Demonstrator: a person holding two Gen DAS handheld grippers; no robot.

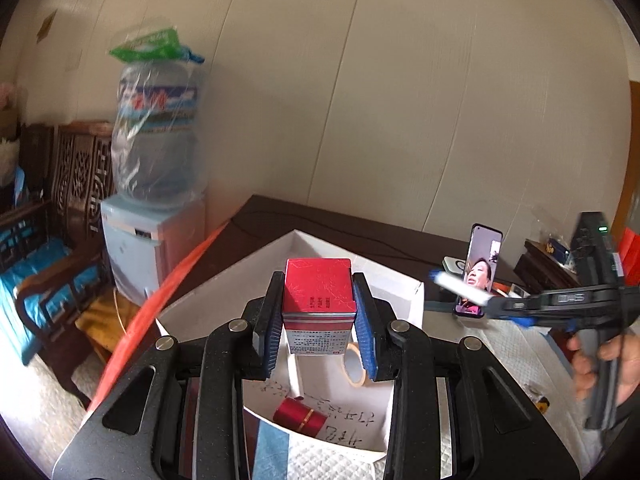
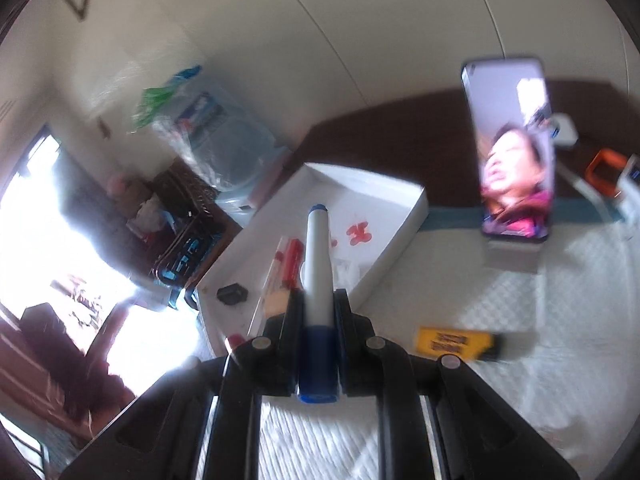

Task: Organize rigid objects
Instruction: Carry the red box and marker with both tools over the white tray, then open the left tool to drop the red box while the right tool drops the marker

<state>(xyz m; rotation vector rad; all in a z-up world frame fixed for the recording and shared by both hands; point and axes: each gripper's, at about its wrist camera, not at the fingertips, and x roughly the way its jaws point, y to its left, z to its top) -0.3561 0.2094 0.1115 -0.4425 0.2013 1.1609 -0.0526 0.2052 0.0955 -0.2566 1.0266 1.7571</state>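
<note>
red tin (image 1: pixel 318 292) sits clamped between the blue pads of the left gripper (image 1: pixel 318 316), held upright above the white box (image 1: pixel 396 280). we read the left fingers (image 1: pixel 267 320) as partly closed, pressing both sides of the tin. inside the white box we see a roll of tape (image 1: pixel 356 364), a red cylinder (image 1: pixel 300 416) lying on its side, and handwritten characters on the box floor.

we find the right gripper (image 2: pixel 318 308) closed to its narrowest on a white marker (image 2: pixel 318 264) with a blue cap end; the marker points forward along the fingers toward the white box (image 2: pixel 404 220). in the left wrist view the right gripper (image 1: pixel 460 288) appears at the right edge, carried by a hand (image 1: pixel 600 364).

a phone (image 1: pixel 480 272) stands upright on the counter (image 1: pixel 512 344), beside the box. a yellow object (image 2: pixel 452 342) lies on the white quilted cover near the right gripper. the right wrist view is blurred. a water dispenser (image 1: pixel 152 216) with a wrapped bottle stands behind the counter.
</note>
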